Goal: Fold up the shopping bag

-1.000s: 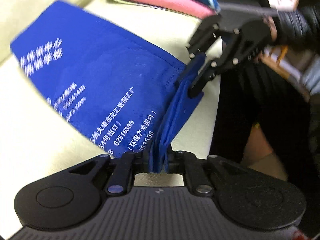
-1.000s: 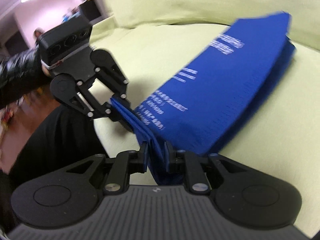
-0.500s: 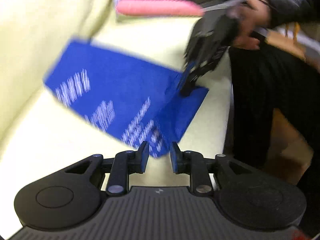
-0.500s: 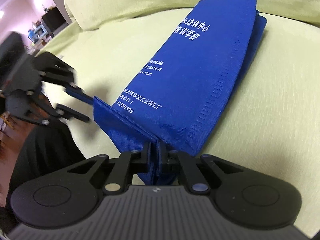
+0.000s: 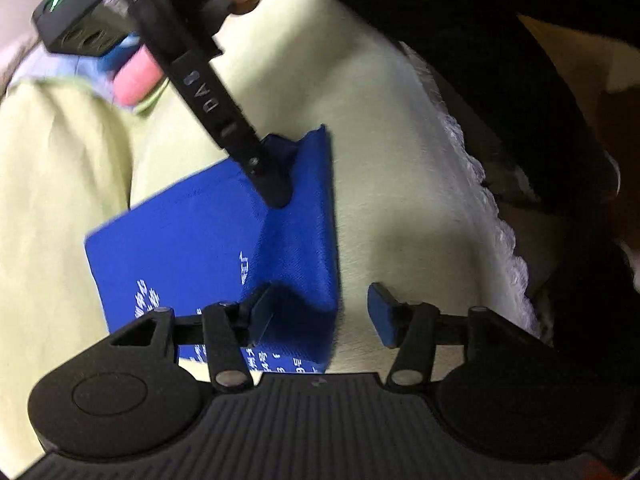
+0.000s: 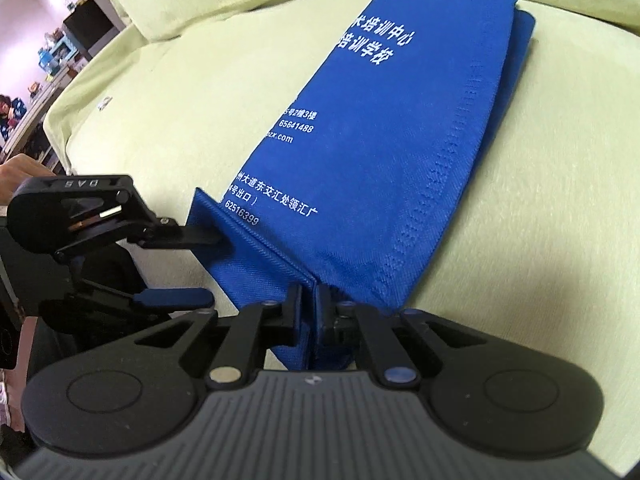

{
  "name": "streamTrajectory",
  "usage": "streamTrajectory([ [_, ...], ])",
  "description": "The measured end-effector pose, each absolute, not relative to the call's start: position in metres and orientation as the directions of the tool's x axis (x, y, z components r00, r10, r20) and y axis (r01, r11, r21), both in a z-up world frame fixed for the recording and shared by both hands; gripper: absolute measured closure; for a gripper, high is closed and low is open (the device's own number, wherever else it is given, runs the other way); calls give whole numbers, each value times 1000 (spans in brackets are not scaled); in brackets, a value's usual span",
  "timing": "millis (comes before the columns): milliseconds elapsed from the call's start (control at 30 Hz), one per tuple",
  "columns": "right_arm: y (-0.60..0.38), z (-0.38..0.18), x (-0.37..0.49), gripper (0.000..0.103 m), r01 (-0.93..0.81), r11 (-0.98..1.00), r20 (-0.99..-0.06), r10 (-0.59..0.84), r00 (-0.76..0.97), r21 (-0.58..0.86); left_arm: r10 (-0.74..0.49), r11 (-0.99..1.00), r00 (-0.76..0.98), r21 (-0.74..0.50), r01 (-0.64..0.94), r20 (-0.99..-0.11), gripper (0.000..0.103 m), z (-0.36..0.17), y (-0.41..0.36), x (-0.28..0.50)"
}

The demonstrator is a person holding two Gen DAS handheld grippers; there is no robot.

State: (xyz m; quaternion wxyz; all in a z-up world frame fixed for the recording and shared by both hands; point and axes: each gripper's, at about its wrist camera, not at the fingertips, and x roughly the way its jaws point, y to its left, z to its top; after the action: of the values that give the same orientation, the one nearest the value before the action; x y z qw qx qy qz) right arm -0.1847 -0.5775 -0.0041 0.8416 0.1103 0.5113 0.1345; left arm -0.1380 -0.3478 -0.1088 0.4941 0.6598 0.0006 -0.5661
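Observation:
The blue shopping bag point(image 6: 384, 160) with white print lies folded lengthwise on the pale green sofa cushion point(image 6: 540, 220). My right gripper point(image 6: 308, 312) is shut on the bag's near corner. It shows from the side in the left wrist view point(image 5: 276, 188), pinching the bag's raised edge point(image 5: 308, 216). My left gripper point(image 5: 320, 312) is open, its jaws standing on either side of the bag's near edge. In the right wrist view the left gripper point(image 6: 208, 268) stands open beside the bag's left corner, its upper finger point(image 6: 200, 236) touching the cloth.
Pink and blue folded cloths point(image 5: 136, 72) lie at the back of the cushion. A white lace trim point(image 5: 500, 224) marks the sofa's edge, with the person's dark clothing point(image 5: 520, 40) beyond. Shelves and clutter point(image 6: 48, 64) stand in the room at left.
My left gripper let go of the bag, opened wide and swung round to the bag's edge. My right gripper stayed shut on its corner, and the bag settled onto the cushion.

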Motion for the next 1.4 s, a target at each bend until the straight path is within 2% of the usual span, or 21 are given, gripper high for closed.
streamTrajectory([
  [200,-582,-5,-180,103,-92,934,-828,349,439,345,-532,-484,398,654,581,-747,53,-114,-351,-120],
  [233,-582,-5,-181,103,-88,933,-825,350,443,349,-529,-497,388,646,579,-755,56,-115,-350,-121],
  [300,-584,-6,-181,103,-79,931,-820,353,451,357,-508,-523,369,620,585,-778,75,-118,-351,-121],
  [367,-585,-7,-182,103,-71,928,-814,355,460,365,-490,-528,353,594,607,-797,85,-119,-352,-119],
  [433,-583,-6,-189,103,-75,930,-800,349,488,360,-478,-512,336,568,644,-812,87,-113,-352,-117],
  [467,-581,-4,-194,98,-81,937,-791,332,514,341,-470,-494,324,549,674,-821,87,-111,-354,-113],
  [533,-569,6,-211,89,-123,960,-759,274,591,251,-458,-457,291,503,734,-840,87,-105,-355,-103],
  [600,-552,15,-236,85,-216,963,-703,267,660,163,-453,-418,248,450,789,-856,87,-100,-356,-92],
  [667,-529,17,-262,64,-325,945,-662,265,701,34,-449,-377,196,383,843,-872,85,-95,-357,-78],
  [833,-485,-10,-290,63,-464,794,-643,124,755,-393,-448,-326,88,254,911,-890,84,-85,-358,-52],
  [967,-477,-32,-291,69,-512,638,-612,79,787,-575,-444,-337,48,217,916,-895,84,-80,-355,-42],
  [1000,-475,-37,-291,71,-519,596,-602,73,795,-613,-443,-346,43,215,913,-896,84,-80,-355,-40],
  [1033,-474,-39,-291,81,-522,560,-590,71,804,-644,-443,-358,40,218,908,-895,84,-80,-355,-40],
  [1067,-474,-41,-290,86,-527,536,-587,71,807,-659,-450,-377,38,228,898,-892,84,-80,-353,-40],
  [1167,-476,-44,-283,92,-565,533,-632,71,772,-630,-486,-430,34,272,861,-873,82,-85,-344,-42],
  [1200,-479,-42,-279,92,-576,561,-653,81,753,-594,-503,-437,39,294,850,-863,74,-86,-340,-43],
  [1300,-493,-35,-265,92,-587,669,-705,130,697,-456,-563,-455,72,381,805,-824,69,-92,-330,-48],
  [1400,-509,-27,-251,92,-573,763,-744,190,641,-299,-577,-446,51,366,817,-815,75,-98,-329,-47],
])
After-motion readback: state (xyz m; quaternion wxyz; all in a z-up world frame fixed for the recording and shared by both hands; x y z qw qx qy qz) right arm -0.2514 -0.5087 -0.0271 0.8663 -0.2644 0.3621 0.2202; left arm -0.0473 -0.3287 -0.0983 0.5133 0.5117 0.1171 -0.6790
